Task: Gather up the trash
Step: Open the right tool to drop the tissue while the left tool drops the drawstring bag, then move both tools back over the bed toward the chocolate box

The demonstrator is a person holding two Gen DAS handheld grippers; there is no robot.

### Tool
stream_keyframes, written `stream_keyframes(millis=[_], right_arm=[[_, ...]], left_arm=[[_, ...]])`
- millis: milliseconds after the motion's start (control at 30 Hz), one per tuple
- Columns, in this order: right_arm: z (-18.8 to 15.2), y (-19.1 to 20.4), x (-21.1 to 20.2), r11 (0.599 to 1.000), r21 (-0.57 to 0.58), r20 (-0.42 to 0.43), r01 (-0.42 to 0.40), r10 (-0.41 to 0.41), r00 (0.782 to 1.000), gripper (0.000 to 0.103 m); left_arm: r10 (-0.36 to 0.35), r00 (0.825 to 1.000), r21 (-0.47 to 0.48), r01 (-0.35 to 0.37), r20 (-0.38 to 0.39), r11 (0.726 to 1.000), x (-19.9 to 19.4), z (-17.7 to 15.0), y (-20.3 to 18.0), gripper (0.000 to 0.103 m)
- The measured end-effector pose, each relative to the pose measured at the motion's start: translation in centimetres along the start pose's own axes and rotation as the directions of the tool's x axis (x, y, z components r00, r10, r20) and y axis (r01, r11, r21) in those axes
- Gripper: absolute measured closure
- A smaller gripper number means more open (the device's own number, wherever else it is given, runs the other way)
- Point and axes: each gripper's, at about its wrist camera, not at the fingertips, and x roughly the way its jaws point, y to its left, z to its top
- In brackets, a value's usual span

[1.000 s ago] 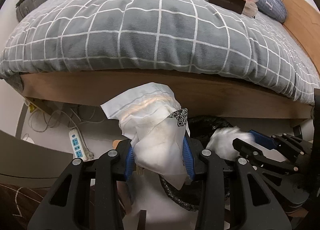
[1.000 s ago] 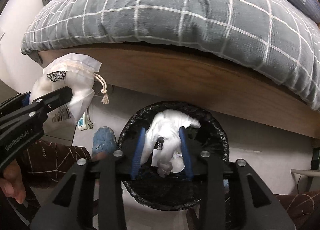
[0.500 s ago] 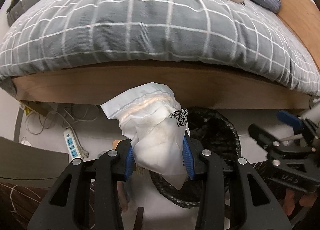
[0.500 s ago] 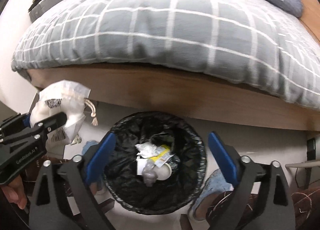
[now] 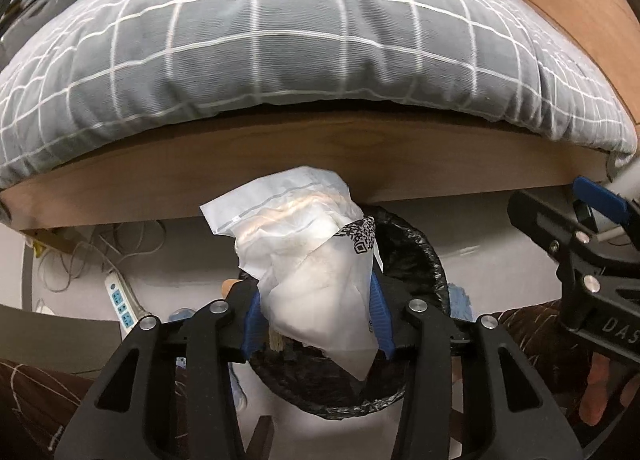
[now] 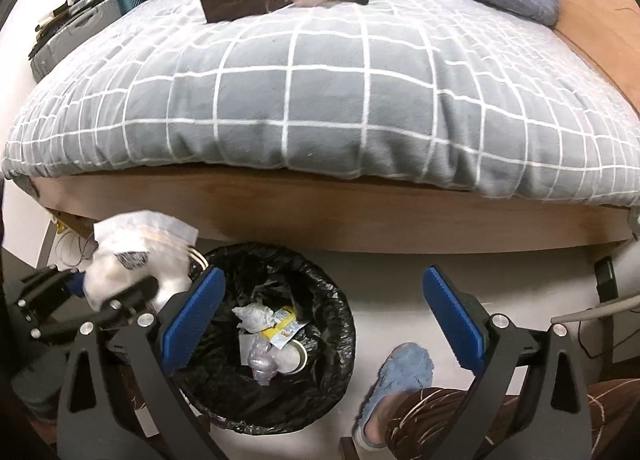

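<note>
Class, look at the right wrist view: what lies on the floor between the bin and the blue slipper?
Nothing: between the bin and the slipper there is only bare white floor, seen in the right wrist view.

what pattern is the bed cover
The bed cover is grey with a grid of thin white lines, a windowpane check; it shows best in the right wrist view.

Soft, even indoor light falls across the grey checked duvet (image 5: 304, 48), leaving a dark band of shadow beneath its overhang on the wooden bed frame (image 5: 320, 156). Strong fisheye distortion bows the frame and blackens both views' corners. The left-wrist view is slightly blurred; the right-wrist view's near left is smeared.
</note>
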Motion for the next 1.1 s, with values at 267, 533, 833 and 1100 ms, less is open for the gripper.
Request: stream_keyframes(millis=[267, 533, 833, 1100], right_arm=[[0.9, 0.2, -1.0, 1.000, 0.006, 0.044, 0.007, -0.007, 0.999, 0.008], [2.1, 0.1, -2.9, 1.000, -0.003, 0.124, 0.030, -0.029, 0.992, 0.008], [4.3, -1.1, -5.1, 0.999, 0.029, 0.215, 0.022, -0.028, 0.976, 0.008], [8.0, -1.4, -6.4, 0.999, 0.023, 0.304, 0.037, -0.042, 0.952, 0.008]], left_arm=[[0.056, 0.997, 0.022, -0.057, 0.052, 0.998, -1.1, 0.6, -0.2, 0.021], [0.090, 0.986, 0.005, -0.092, 0.138, 0.996, -4.2, 2.0, 0.3, 0.006], [0.080, 0.971, -0.042, -0.072, 0.225, 0.996, -7.6, 4.9, 2.2, 0.006], [0.069, 0.957, -0.101, -0.043, 0.282, 0.994, -8.6, 9.1, 3.8, 0.006]])
